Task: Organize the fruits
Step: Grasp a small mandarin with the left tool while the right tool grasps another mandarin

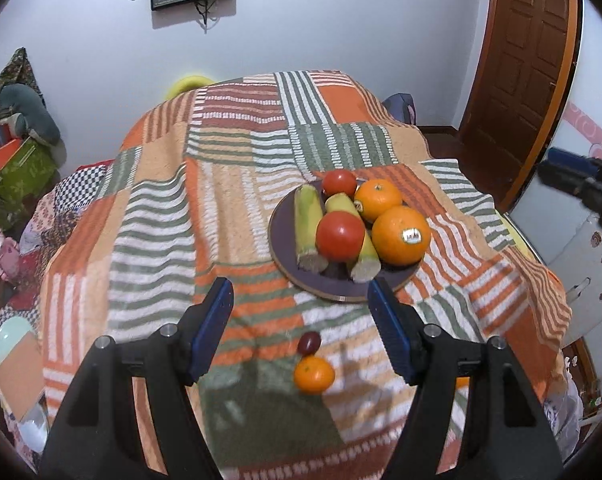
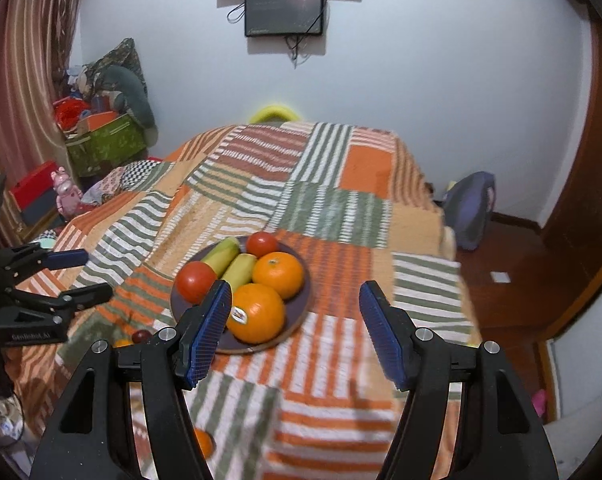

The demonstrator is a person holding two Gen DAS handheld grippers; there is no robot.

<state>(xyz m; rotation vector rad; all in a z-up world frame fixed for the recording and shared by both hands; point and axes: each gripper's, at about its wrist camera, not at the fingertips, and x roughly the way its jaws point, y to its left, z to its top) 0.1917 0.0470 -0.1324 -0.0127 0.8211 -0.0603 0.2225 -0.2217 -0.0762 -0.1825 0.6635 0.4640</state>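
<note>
A dark round plate (image 1: 281, 236) (image 2: 297, 320) on the striped cloth holds two oranges (image 1: 401, 236) (image 2: 257, 312), two tomatoes (image 1: 339, 236) (image 2: 195, 282) and two green-yellow cut stalks (image 1: 307, 224) (image 2: 221, 258). A small orange (image 1: 313, 374) and a dark red grape-like fruit (image 1: 309, 342) (image 2: 141, 336) lie loose on the cloth in front of the plate. My left gripper (image 1: 301, 308) is open and empty above them. My right gripper (image 2: 295, 304) is open and empty, just right of the plate. Another small orange (image 2: 203, 442) lies near the front edge.
The table is covered by a patchwork striped cloth (image 1: 229, 184) that drops off at all edges. A wooden door (image 1: 521, 60) stands at the right, boxes and toys (image 2: 101, 140) at the left, a monitor (image 2: 285, 10) on the back wall.
</note>
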